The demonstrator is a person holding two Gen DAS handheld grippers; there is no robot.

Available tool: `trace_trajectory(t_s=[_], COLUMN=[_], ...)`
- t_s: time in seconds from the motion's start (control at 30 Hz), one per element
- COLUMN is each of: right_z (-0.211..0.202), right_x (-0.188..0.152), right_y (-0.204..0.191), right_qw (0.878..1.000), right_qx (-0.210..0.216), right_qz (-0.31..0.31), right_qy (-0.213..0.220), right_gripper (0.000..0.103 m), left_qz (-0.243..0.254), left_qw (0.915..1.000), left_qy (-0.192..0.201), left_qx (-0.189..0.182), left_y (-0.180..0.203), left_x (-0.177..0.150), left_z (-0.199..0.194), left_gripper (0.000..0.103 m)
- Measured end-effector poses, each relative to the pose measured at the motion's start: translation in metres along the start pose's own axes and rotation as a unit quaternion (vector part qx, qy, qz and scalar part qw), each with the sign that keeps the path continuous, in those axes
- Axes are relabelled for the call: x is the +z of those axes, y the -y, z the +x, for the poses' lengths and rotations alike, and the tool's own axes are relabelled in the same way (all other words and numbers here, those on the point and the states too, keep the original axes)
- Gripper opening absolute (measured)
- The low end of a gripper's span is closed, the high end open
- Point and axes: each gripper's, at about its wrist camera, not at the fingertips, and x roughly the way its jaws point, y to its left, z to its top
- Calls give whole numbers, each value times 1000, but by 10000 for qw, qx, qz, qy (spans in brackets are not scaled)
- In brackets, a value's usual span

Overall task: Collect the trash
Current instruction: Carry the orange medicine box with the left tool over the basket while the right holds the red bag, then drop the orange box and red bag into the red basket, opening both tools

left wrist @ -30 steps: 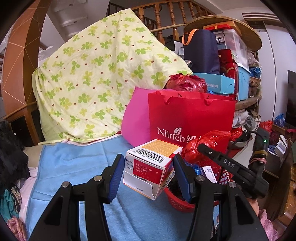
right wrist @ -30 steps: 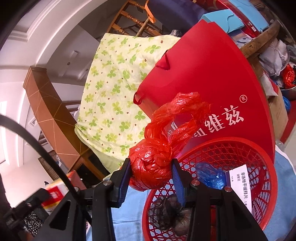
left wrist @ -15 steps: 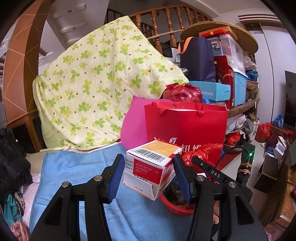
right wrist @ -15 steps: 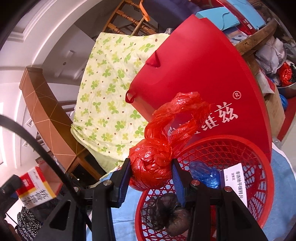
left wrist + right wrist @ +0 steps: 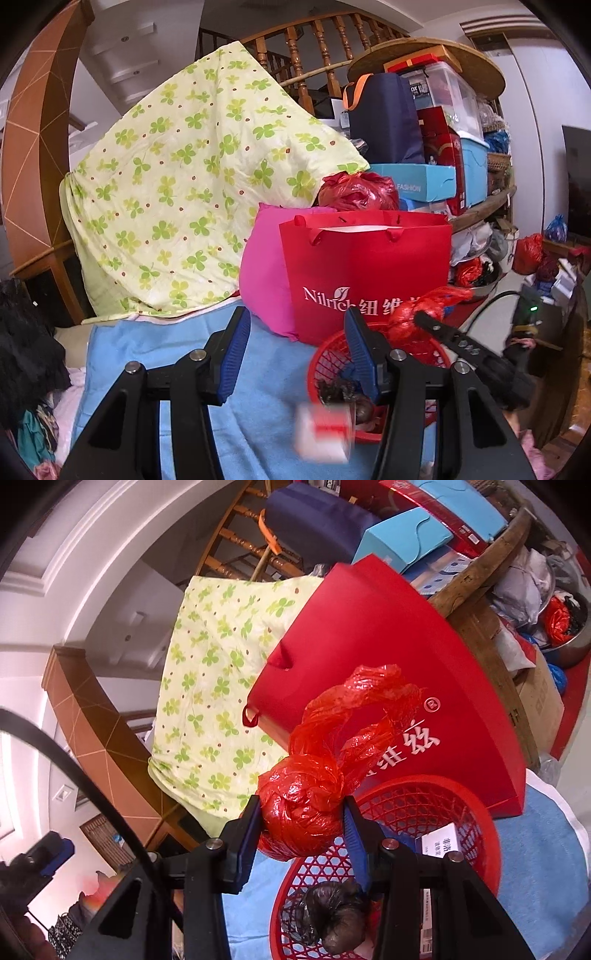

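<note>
glossy crinkled plastic bag, plastic lattice basket, soft cloth.

Plenty of open room on the blue blanket left of the red basket; nothing sits on that stretch. Straight behind the basket the red paper bag and a pink cushion wall things off, with the clover-print quilt blocking the back left. The basket mouth is partly taken up by a dark bag and a white carton, and the right gripper with its red plastic bag hangs over the near rim.
</note>
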Motion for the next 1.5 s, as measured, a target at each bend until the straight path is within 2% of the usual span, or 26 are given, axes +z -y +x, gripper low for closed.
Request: trace_trajectory(t_s=[0.27,0.33,0.43,0.67,0.87,1.03,1.13,1.17,1.23,1.33,1.37,1.4,1.5], right_z=[0,5,14,24,38,38,36,35,30,22,19,16,6], right_x=[-1,-3,-6,-15,-21,-24,-24,-24,-23,-21,-21,-21,-23], right_y=[1,-2,-8,-26,-23,-32,-32,-31,-30,-32,-32,-33,-45], right_qw=[10000,9999,9997,9982,9977,9959,9950,9946,9929,9900,9893,9889,9885], right_qx=[-96,-92,-81,-50,-121,-363,-528,-622,-849,-1072,-1113,-1120,-878], right_qz=[11,25,-92,-502,-395,-712,-748,-753,-803,-913,-934,-946,-1107], right_qy=[3,-69,-193,-327,-530,-432,-396,-357,-225,62,147,247,547], right_gripper=[45,45,45,45,46,47,50,52,67,70,70,70,70], left_qz=[-141,-224,-414,-658,-777,-824,-796,-787,-781,-758,-731,-716,-700], left_qw=[9998,9993,9972,9888,9847,9833,9819,9815,9806,9788,9782,9776,9769], left_qy=[-141,-291,-619,-1304,-1467,-1475,-1473,-1466,-1468,-1469,-1482,-1480,-1425], left_qx=[-67,17,-51,300,529,673,890,945,1043,1208,1258,1311,1428], left_y=[-13,-24,-48,-100,-119,-125,-129,-131,-134,-139,-140,-141,-147], left_x=[-13,-26,-50,-112,-134,-137,-136,-136,-135,-136,-137,-138,-140], left_z=[28,36,43,55,57,57,56,56,56,53,53,52,49], left_gripper=[52,52,52,52,52,53,56,58,61,61,66,73,75])
